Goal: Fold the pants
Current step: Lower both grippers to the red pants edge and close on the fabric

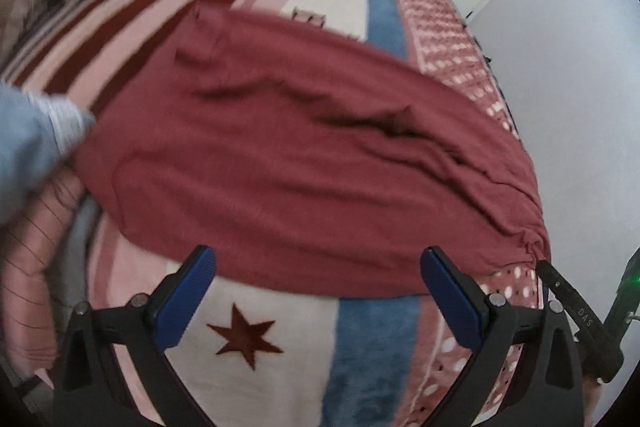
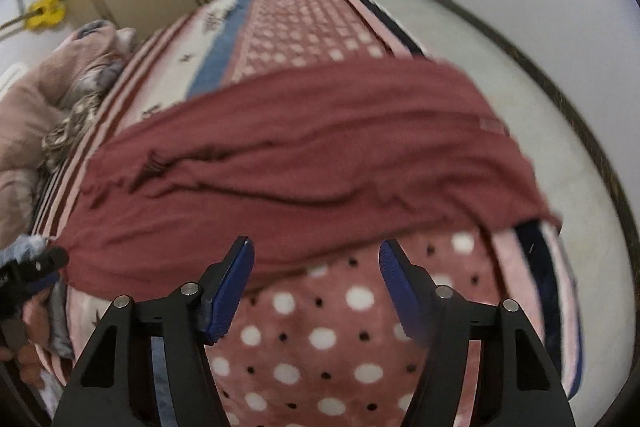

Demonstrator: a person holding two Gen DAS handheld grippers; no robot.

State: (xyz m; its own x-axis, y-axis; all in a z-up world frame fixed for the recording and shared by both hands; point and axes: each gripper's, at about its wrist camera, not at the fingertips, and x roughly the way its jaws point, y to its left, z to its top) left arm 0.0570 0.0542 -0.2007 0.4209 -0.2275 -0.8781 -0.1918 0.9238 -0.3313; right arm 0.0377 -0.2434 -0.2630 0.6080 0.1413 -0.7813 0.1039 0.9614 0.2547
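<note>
Pants (image 1: pixel 304 155): dusty-red fabric, wrinkled, spread crosswise over the bed blanket (image 1: pixel 256 343), one end reaching the polka-dot edge nearest the floor. Blanket: pink and maroon stripes, white band with a star (image 1: pixel 246 337), blue band, dotted border. Left gripper (image 1: pixel 320 291): blue pads spread apart, nothing between them, tips just at the near hem. Right gripper (image 2: pixel 316 279): jaws parted, empty, poised at the same hem. Crumpled bedding (image 2: pixel 36 115) at the far corner.

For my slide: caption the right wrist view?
Open right gripper above dark red pants spread on a patterned blanket.
</note>
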